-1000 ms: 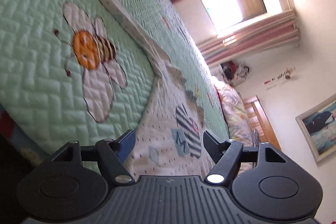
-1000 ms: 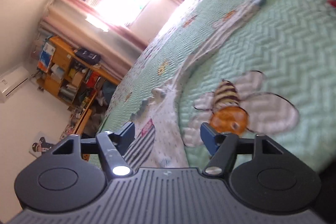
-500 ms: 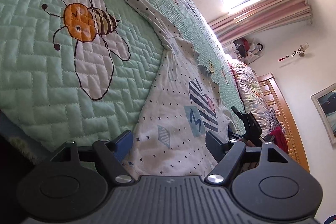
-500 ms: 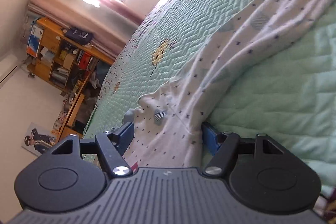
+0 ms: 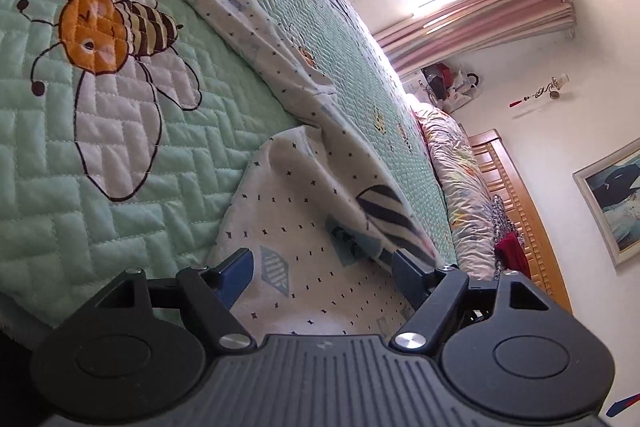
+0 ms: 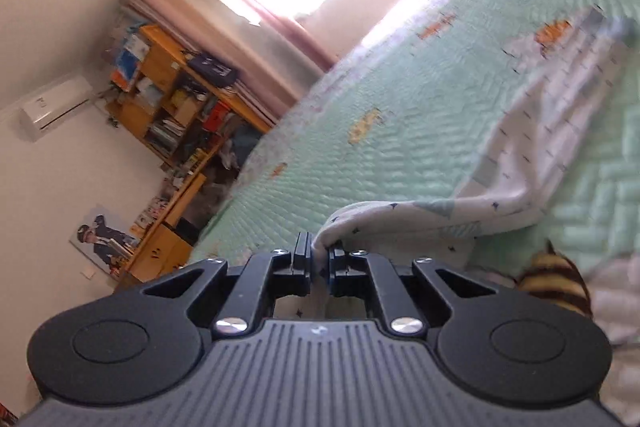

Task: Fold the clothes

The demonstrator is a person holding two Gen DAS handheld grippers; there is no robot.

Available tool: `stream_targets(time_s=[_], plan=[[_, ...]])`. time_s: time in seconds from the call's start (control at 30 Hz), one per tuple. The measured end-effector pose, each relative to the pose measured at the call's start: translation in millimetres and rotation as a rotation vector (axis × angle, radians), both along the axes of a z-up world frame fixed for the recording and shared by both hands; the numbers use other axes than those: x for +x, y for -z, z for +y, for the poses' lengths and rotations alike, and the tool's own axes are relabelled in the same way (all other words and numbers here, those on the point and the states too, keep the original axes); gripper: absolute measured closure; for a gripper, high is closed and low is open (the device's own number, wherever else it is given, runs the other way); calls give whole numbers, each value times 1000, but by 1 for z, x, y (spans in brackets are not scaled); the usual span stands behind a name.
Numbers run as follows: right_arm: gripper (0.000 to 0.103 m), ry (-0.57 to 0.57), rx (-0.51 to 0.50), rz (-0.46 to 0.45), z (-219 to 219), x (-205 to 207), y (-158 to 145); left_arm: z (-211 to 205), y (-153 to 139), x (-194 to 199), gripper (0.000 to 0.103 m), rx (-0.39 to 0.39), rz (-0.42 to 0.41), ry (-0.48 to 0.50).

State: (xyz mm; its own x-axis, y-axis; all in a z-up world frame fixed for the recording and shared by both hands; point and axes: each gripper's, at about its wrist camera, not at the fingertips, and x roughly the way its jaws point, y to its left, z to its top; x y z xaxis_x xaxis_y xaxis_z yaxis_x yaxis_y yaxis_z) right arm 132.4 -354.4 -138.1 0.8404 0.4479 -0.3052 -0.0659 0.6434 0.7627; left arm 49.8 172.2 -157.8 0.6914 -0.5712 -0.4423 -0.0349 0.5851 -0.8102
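1. Green quilted bedspread (image 5: 132, 227) carries the white patterned garment (image 5: 304, 223), which lies loosely rumpled with one sleeve stretched away, so by my judgement no neat fold shows.
2. Right gripper (image 6: 319, 263) is pinched tight on a garment edge.
3. Left gripper (image 5: 324, 269) gapes wide over the cloth, holding nothing.

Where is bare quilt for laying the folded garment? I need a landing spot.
Free: green quilt between the garment and the bookshelf side; also around the bee patch. Crowded: the near edge, where the right claw pinches cloth.
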Motion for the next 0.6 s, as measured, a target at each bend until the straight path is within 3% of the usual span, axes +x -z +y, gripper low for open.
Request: stream_targets(time_s=[0.17,0.23,0.6], plan=[[82,16,56,66,11,-10,23,-3,-21,18,25,78,-10,9],[51,22,86,96,15,-10,30,-6,-24,31,25,107,1,7],[49,-16,154,57,12,-17,48,-34,-16,107,20,223,88,1]])
